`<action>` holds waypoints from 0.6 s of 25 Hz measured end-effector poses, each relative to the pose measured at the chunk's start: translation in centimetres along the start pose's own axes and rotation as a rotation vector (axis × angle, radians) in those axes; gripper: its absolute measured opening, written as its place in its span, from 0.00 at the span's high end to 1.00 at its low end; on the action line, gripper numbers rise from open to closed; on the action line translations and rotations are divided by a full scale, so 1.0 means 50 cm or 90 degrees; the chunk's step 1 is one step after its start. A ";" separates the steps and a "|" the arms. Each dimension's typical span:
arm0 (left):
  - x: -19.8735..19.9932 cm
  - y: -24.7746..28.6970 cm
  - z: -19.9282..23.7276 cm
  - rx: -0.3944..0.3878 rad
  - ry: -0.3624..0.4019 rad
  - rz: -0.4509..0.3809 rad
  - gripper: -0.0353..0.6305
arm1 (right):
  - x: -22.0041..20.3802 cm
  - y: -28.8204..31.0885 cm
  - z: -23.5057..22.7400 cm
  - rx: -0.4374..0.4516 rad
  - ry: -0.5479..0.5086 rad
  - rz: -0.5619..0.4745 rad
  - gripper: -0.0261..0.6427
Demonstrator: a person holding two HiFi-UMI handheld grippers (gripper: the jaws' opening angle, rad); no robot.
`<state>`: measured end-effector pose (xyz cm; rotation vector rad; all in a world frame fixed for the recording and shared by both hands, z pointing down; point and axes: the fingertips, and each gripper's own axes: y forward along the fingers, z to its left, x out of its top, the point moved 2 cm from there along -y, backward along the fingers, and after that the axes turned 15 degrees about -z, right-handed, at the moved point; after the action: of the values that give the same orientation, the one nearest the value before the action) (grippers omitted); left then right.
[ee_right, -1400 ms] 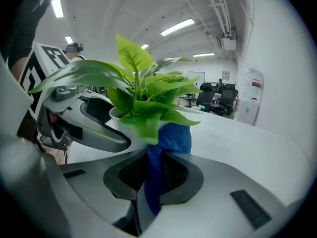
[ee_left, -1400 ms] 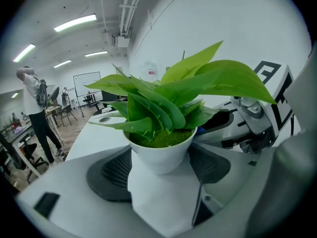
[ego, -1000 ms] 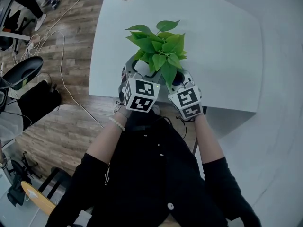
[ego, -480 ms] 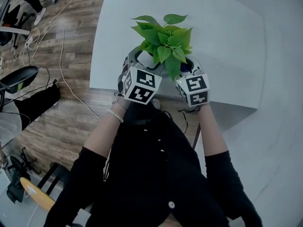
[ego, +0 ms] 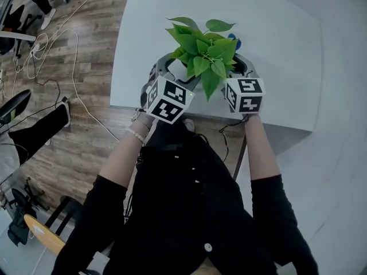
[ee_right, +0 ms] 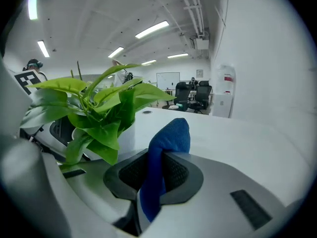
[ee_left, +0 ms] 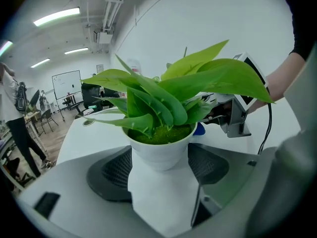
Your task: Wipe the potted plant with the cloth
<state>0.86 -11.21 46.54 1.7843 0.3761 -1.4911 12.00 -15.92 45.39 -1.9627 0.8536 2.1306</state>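
Now the right gripper (ee_right: 159, 168), pinching the blue cloth (ee_right: 168, 138), has moved forward beside the potted plant (ego: 202, 53), which the left gripper (ee_left: 159, 167) clamps.

Both of the person's arms reach forward, with black sleeves ending near the elbows and the forearms bare. The left forearm (ego: 120, 159) angles inward and has a bead bracelet (ego: 136, 135) at its wrist. The right forearm (ego: 258, 153) runs straighter. The left gripper (ee_left: 159, 170) has its jaws closed against a white pot (ee_left: 159, 152). The right gripper (ee_right: 157, 175), near the left one, pinches a blue cloth (ee_right: 166, 140) between its jaws.
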 end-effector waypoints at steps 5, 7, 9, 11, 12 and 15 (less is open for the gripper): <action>-0.005 -0.008 0.004 -0.021 -0.024 -0.017 0.41 | -0.019 -0.025 -0.006 -0.016 -0.001 0.009 0.83; -0.010 -0.020 0.004 -0.020 -0.030 -0.022 0.41 | -0.023 -0.042 -0.004 -0.020 0.003 0.007 0.84; -0.019 -0.035 0.007 -0.013 -0.035 -0.022 0.41 | -0.023 -0.059 -0.004 -0.024 0.009 0.001 0.83; -0.023 -0.055 0.012 -0.002 -0.035 -0.022 0.41 | -0.018 -0.077 -0.002 -0.027 0.015 -0.005 0.83; -0.017 -0.067 0.015 0.001 -0.030 -0.025 0.41 | -0.014 -0.087 0.001 -0.028 0.016 -0.007 0.83; 0.004 -0.100 0.024 0.026 -0.008 -0.040 0.48 | 0.001 -0.115 0.009 -0.027 0.010 -0.016 0.83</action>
<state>-3.21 -8.81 44.51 1.8087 0.4011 -1.5625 14.18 -10.95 43.51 -2.0024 0.7869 2.1394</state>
